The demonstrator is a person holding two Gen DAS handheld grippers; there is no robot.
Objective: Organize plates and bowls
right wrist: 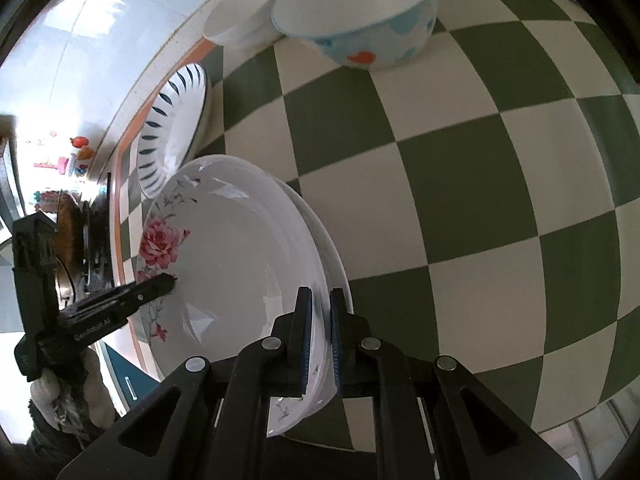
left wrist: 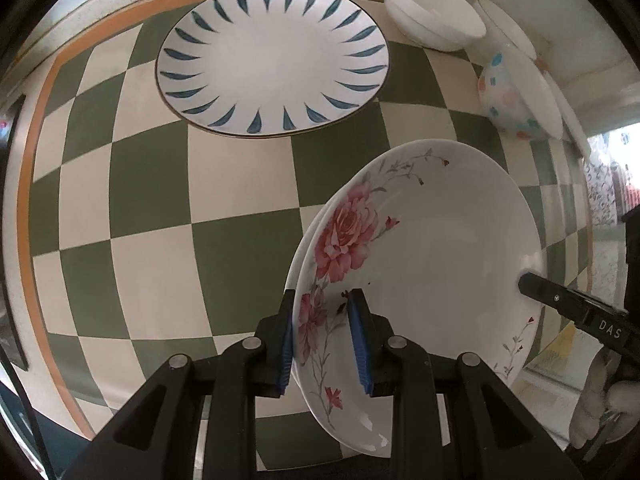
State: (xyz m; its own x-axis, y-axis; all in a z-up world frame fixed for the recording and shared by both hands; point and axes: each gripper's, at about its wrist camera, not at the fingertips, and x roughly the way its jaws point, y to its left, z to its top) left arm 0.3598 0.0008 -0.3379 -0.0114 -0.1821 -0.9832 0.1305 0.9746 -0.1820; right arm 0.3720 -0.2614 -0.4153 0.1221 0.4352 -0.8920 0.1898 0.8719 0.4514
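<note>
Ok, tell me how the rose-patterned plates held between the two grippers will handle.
The rose-patterned plates look like glazed ceramic: likely rigid, fragile if dropped. The sheen suggests slippery rims, and the left gripper and right gripper clamp only the edges. Two seem stacked, so the pair probably weighs noticeably and might shift.

A white round ceramic plate with pink roses hangs over the green-and-cream checked, orange-bordered worktop, near a white plate with blue leaf strokes and a white bowl with blue and orange spots.
</note>
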